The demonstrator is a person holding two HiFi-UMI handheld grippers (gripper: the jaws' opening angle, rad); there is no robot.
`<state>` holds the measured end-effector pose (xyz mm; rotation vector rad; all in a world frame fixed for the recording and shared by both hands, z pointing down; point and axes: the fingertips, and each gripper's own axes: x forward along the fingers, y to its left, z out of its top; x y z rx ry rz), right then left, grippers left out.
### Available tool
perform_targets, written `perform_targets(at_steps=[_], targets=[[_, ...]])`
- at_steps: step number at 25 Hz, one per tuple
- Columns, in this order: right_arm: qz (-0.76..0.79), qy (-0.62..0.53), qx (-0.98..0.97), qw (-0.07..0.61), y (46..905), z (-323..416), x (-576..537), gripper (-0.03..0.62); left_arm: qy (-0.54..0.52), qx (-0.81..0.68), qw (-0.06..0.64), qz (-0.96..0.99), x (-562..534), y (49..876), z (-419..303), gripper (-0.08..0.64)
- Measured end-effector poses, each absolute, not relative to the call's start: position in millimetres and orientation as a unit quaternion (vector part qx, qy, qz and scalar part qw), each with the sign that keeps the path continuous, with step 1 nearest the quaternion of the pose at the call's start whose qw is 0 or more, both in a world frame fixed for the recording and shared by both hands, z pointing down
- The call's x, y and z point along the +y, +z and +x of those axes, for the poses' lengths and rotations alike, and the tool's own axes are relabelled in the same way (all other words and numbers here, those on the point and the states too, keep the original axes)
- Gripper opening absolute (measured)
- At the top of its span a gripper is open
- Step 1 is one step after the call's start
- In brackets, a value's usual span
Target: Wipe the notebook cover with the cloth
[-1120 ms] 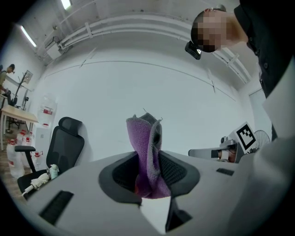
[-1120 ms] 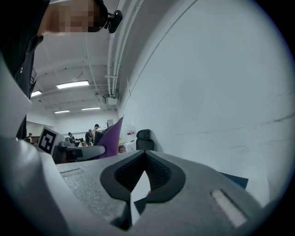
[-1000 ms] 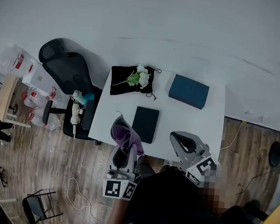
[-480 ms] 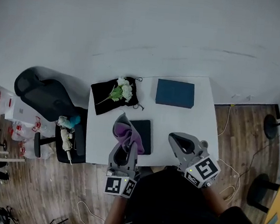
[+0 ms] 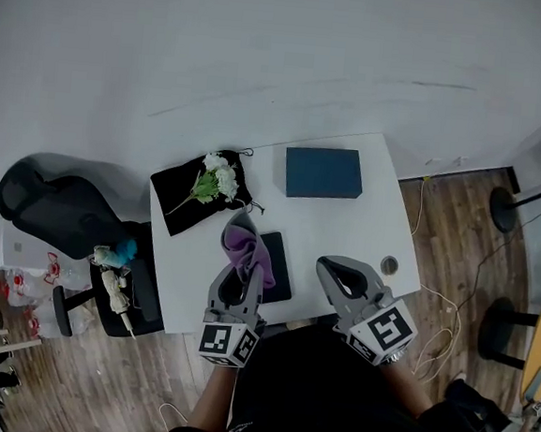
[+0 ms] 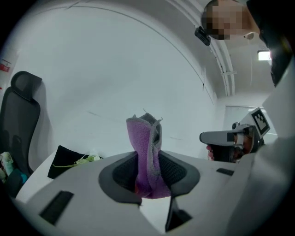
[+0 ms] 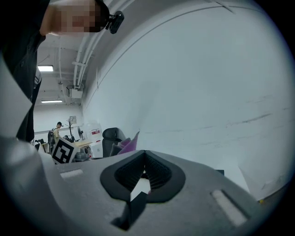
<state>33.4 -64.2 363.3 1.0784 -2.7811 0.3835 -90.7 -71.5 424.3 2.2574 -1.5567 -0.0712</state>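
1. Holding the cloth (image 6: 146,152) pinched upright between its jaws, the left gripper (image 5: 238,287) is hanging over the near edge of the white table (image 5: 345,226). The purple-and-grey fold is standing up above the jaws rather than trailing below them.
2. The notebook (image 5: 283,268) is lying flat near the table's front edge, just beyond the left gripper. Cloth and gripper are covering its left part in the head view, so I cannot tell whether the cloth is touching the cover. I am judging that the wiping itself is not yet under way.
3. The right gripper (image 5: 339,271) is hovering to the right of the notebook. Its jaws are pressing together, with nothing showing between them in its own view.
4. Doing this step well is probably calling for tipping the left gripper forward and down, so that the soft fold is meeting the cover and not the hard jaw tips.
5. Strokes are likely working best running along the cover's length under light pressure, since a thin notebook is apt to be sliding on a smooth tabletop.
6. The right gripper is sitting near enough to be steadying the notebook's free right edge if brought down there.
7. The blue box (image 5: 323,173) and the black pouch with flowers (image 5: 202,190) are lying well beyond the notebook, out of the wiping path.
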Motion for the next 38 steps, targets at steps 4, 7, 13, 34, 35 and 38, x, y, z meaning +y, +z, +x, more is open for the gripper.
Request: perform_targets(at_steps=[4, 7, 13, 34, 35, 38], targets=[[0.387, 0.135, -0.909, 0.072, 369, 33, -66, 0.005, -0.015, -0.529, 0.219, 0.820, -86, 442, -88, 0.124], [0.407, 0.143, -0.899, 0.076, 374, 35, -68, 0.005, -0.002, -0.514, 0.231, 0.826, -98, 459, -87, 0.124], [0.431, 0.141, -0.886, 0.095, 381, 37, -68, 0.005, 0.018, -0.491, 0.285, 0.823, -114, 495, -81, 0.124], [0.439, 0.143, -0.879, 0.121, 395, 25, -67, 0.005, 0.109, -0.472, 0.390, 0.783, -145, 616, -74, 0.124], [0.440, 0.144, -0.878, 0.120, 395, 26, -67, 0.005, 0.113, -0.471, 0.396, 0.780, -145, 620, -74, 0.124], [0.441, 0.148, -0.877, 0.120, 397, 27, -68, 0.005, 0.125, -0.472, 0.408, 0.772, -146, 634, -73, 0.124]])
